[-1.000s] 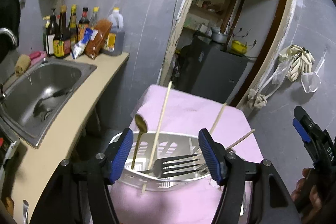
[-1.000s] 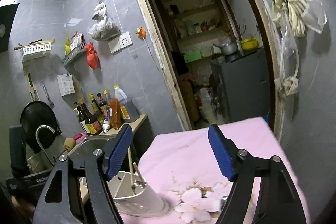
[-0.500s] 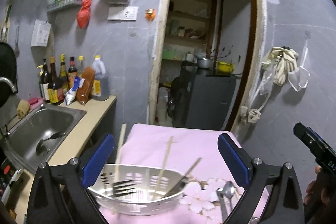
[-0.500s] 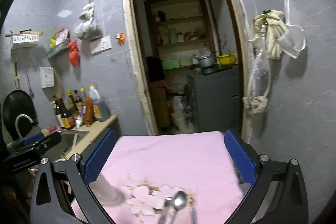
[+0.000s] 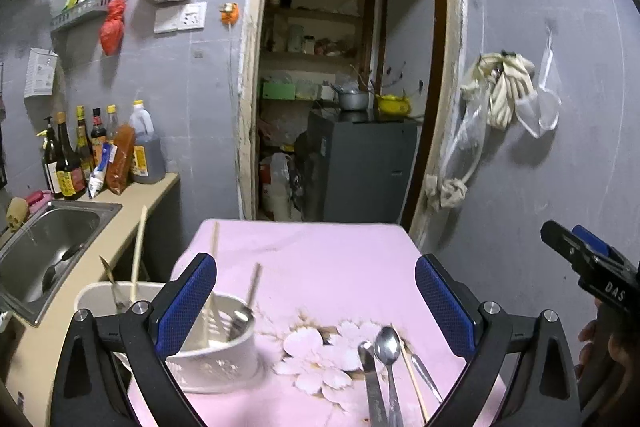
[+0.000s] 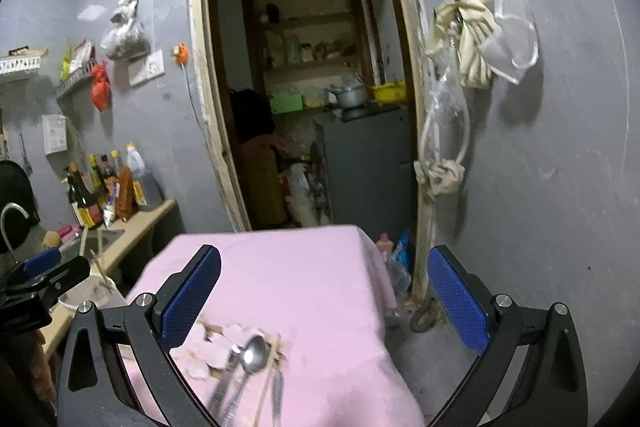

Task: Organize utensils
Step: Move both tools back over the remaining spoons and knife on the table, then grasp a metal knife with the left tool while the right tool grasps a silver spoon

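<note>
Both my grippers pulled back from the holder

My left gripper [image 5: 316, 301] and right gripper [image 6: 324, 293] gape wide, holding nothing; the white utensil holder [image 5: 216, 355] now sits lower left, while a spoon [image 5: 387, 345] and other loose utensils have come into view on the pink cloth [image 5: 320, 259].

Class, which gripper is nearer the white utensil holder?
Left. The left gripper hangs right over the holder; the right gripper is off to its right, above loose cutlery.
</note>
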The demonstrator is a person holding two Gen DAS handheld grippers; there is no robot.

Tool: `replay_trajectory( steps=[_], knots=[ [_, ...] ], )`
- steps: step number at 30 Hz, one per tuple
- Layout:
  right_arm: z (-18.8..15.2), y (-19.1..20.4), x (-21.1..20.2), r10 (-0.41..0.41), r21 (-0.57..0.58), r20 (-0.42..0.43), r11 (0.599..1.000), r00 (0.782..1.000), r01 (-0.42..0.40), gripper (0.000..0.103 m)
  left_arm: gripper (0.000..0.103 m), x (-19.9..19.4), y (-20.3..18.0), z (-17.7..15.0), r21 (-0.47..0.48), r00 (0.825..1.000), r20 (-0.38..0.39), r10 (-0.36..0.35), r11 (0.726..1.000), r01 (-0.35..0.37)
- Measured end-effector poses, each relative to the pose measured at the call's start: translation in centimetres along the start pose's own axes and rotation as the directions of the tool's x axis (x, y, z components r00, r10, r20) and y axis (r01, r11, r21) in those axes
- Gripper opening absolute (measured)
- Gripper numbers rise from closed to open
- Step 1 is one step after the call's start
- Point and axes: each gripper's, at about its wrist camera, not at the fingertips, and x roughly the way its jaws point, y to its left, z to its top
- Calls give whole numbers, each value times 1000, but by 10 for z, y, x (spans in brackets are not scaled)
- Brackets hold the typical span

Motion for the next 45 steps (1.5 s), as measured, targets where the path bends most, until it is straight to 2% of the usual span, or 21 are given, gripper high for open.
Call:
replay_trajectory(
  steps=[5, 10, 14, 19, 24, 26, 28, 31, 34, 39, 45],
  knots=[
    [-35, -11, 23, -11, -4, -91, 1000, 996, 11, 101, 100, 20, -12, -26, 23, 998, -62, -6, 1000, 8],
    [-76, -14, 48, 13, -19, -214, 1000, 977, -18, 101, 100, 50, -14, -58, 23, 988, -153, -23, 999, 27],
    [-105, -11, 68, 50, -45, -302, 997, 952, -66, 101, 100, 77, -13, -78, 13, 959, -270, -86, 996, 93],
    [-127, -3, 86, 84, -89, -376, 988, 923, -126, 100, 99, 100, -13, -98, 9, 933, -338, -122, 991, 132],
    [-135, 2, 98, 131, -82, -427, 980, 895, -183, 85, 85, 121, -19, -111, -5, 893, -414, -176, 982, 191],
    [-137, 3, 101, 149, -77, -443, 976, 884, -203, 83, 76, 126, -22, -115, -5, 882, -431, -189, 978, 207],
    [-140, 6, 104, 163, -76, -461, 972, 872, -222, 76, 69, 130, -25, -119, 1, 871, -450, -196, 976, 220],
    [-144, 10, 108, 176, -81, -479, 966, 860, -244, 73, 60, 137, -28, -126, -8, 852, -478, -214, 971, 240],
    [-145, 12, 111, 178, -84, -490, 965, 853, -249, 73, 59, 139, -33, -127, 25, 857, -477, -195, 971, 236],
    [-145, 10, 110, 181, -79, -494, 965, 850, -251, 73, 58, 147, -48, -128, 124, 852, -500, -154, 961, 247],
    [-145, 12, 113, 174, -93, -504, 963, 846, -253, 73, 51, 150, -47, -123, 121, 840, -517, -163, 958, 261]
  ],
)
